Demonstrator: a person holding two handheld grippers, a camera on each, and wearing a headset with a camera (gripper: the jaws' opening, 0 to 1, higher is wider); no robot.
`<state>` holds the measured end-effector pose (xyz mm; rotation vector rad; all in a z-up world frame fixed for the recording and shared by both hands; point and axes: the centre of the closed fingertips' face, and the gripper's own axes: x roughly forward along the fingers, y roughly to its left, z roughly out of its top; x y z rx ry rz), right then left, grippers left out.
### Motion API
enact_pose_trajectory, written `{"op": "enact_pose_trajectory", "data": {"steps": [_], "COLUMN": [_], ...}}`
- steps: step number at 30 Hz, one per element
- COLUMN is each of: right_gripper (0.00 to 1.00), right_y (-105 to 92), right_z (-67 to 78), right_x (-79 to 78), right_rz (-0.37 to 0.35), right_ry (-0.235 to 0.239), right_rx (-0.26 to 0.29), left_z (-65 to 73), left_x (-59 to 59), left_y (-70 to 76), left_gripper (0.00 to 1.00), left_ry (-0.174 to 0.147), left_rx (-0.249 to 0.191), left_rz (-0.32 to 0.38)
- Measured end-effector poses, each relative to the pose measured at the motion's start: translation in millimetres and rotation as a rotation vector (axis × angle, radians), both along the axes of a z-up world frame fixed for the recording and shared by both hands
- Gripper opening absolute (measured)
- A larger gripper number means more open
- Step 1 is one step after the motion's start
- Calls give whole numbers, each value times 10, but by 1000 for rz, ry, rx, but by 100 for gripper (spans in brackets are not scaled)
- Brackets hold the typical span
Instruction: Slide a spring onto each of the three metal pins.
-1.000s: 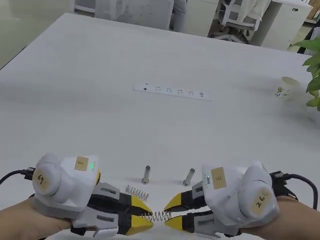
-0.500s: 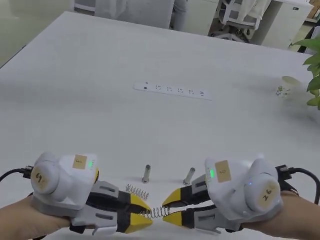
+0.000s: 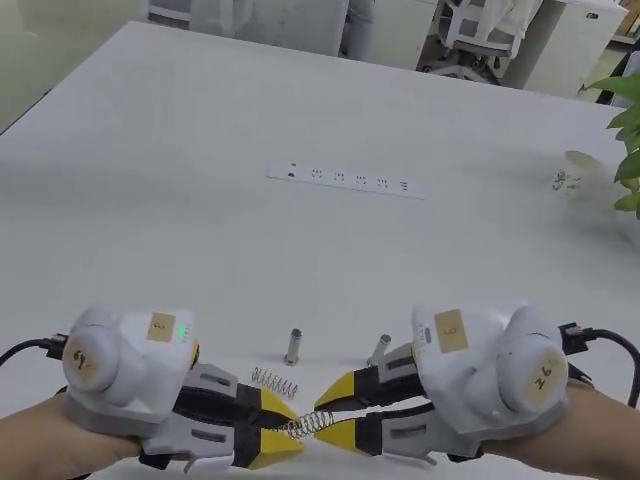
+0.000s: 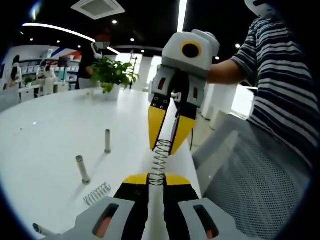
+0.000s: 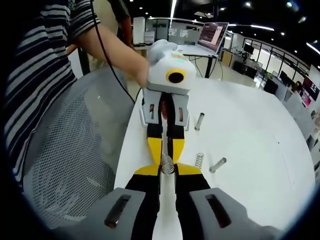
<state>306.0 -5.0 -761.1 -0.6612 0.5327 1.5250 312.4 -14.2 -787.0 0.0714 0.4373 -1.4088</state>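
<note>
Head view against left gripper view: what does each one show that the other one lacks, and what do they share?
Head view: the power strip far across the table. Left gripper view: a mesh chair and a striped sleeve. Shared: the held spring between the left gripper and right gripper, a loose spring, two upright pins.

- White workbench (image 3: 300, 110) fills most of the head view; a white power strip (image 3: 345, 182) lies on it, centre frame.
- Green plant (image 3: 628, 150) at the right edge.
- Office chairs (image 3: 480, 40) beyond the bench, upper right.
- Grey mesh chair (image 5: 65, 165), lower left of the right gripper view.
- Left gripper view: dark ceiling, strip light (image 4: 181, 12) top centre, square vent (image 4: 97, 7) upper left.
</note>
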Motion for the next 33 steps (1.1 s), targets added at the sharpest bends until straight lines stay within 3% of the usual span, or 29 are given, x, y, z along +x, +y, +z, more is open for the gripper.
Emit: {"op": "enact_pose_trajectory", "data": {"steps": [33], "right_gripper": [7], "right_y": [205], "right_z": [96], "right_x": [-13], "right_rz": [0], "right_ry": [-26], "right_rx": [58], "left_z": [-13], "left_x": [27], "left_y": [-38], "left_gripper": [2], "left_ry": [-25], "left_rx": [13], "left_rz": [1]}}
